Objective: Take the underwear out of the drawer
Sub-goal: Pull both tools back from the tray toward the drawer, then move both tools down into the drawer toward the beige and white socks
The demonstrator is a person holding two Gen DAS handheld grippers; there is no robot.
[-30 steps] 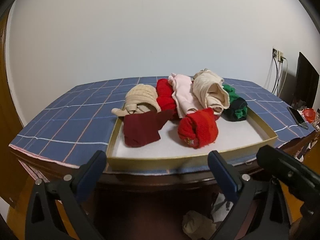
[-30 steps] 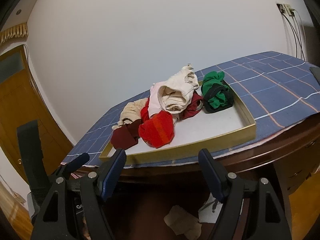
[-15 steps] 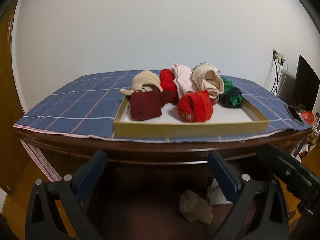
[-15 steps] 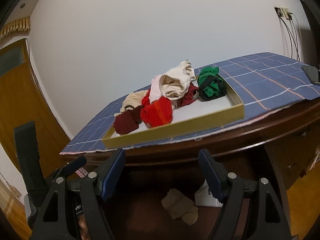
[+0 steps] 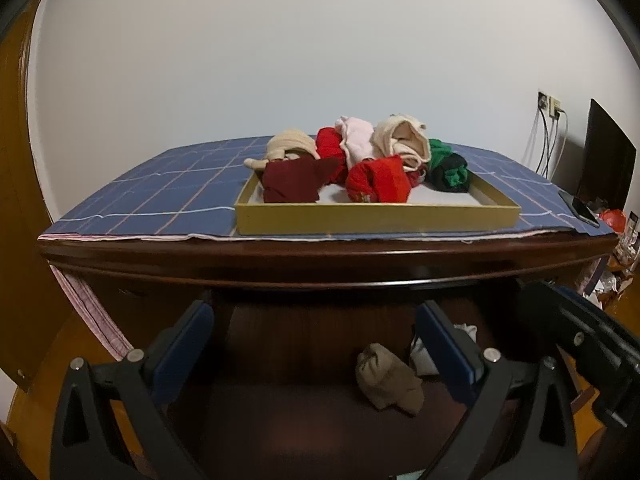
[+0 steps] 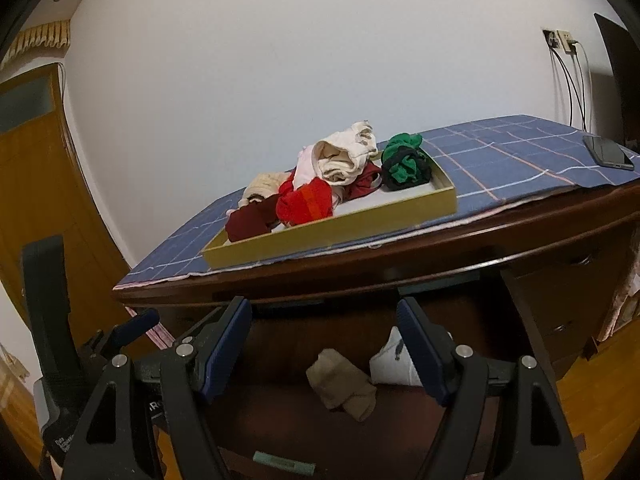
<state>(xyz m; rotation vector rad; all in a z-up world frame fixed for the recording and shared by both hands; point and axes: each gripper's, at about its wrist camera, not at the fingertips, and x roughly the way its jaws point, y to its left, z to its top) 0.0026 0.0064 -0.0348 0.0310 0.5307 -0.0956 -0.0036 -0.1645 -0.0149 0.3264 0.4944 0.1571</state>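
Below the desk edge an open dark wooden drawer [image 5: 288, 364] holds a rolled beige underwear [image 5: 390, 380] and a white piece [image 5: 424, 358] beside it. My left gripper [image 5: 316, 320] is open just in front of the drawer, nothing between its fingers. The right wrist view shows the same beige roll [image 6: 342, 384] and white piece [image 6: 394, 364], with my right gripper [image 6: 322, 314] open above them and not touching them. On the desk top, a yellow tray [image 5: 376, 218] carries a pile of red, maroon, cream, pink and green underwear [image 5: 376, 180].
A blue checked cloth [image 5: 168, 192] covers the desk. A phone [image 6: 608, 152] lies at its right end, near a dark screen [image 5: 608, 156] and wall cables. A wooden door [image 6: 32, 168] stands at the left. The desk's front rim [image 5: 320, 256] overhangs the drawer.
Both grippers have sunk and drawn back from the desk. The tray went from seen from above to seen from the side, and more of the drawer's inside shows. Both stayed open.
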